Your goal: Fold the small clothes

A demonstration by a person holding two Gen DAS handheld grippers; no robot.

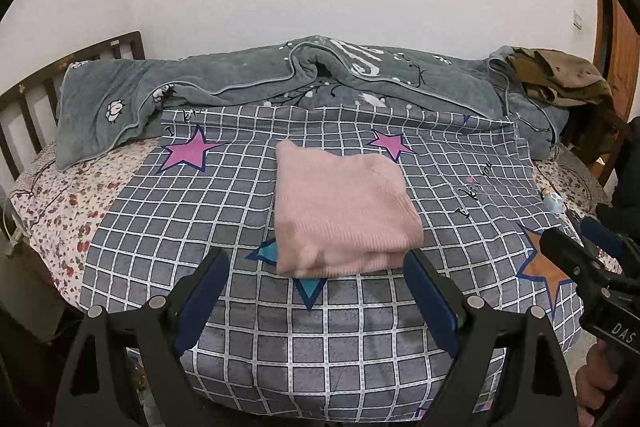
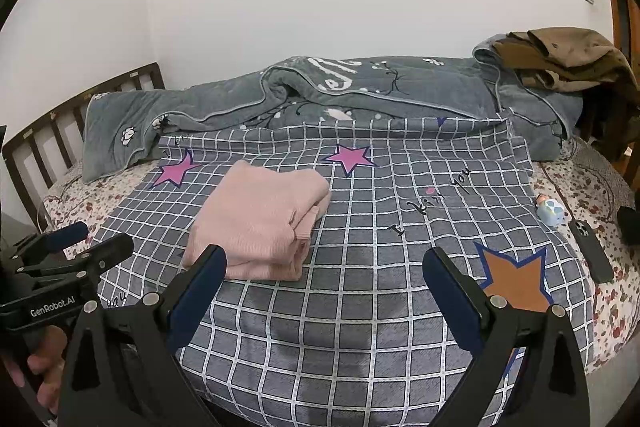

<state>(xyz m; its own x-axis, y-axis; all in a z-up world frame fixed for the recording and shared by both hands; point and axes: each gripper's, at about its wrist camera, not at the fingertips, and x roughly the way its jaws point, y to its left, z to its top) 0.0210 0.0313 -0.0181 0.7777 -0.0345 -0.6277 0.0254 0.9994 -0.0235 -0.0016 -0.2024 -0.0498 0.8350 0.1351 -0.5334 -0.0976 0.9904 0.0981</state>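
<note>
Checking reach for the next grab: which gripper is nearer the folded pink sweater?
Left. The left gripper sits right at the pink sweater, its near edge between the open fingers, untouched. The right gripper hangs open to the sweater's right, over the checked sheet.

Both wrist fisheyes sit low at the bed's near edge, angled down across the checked blanket [image 1: 240, 211] toward the wall. Shared: folded pink garment [image 1: 340, 211], grey quilt [image 2: 400, 95].
</note>
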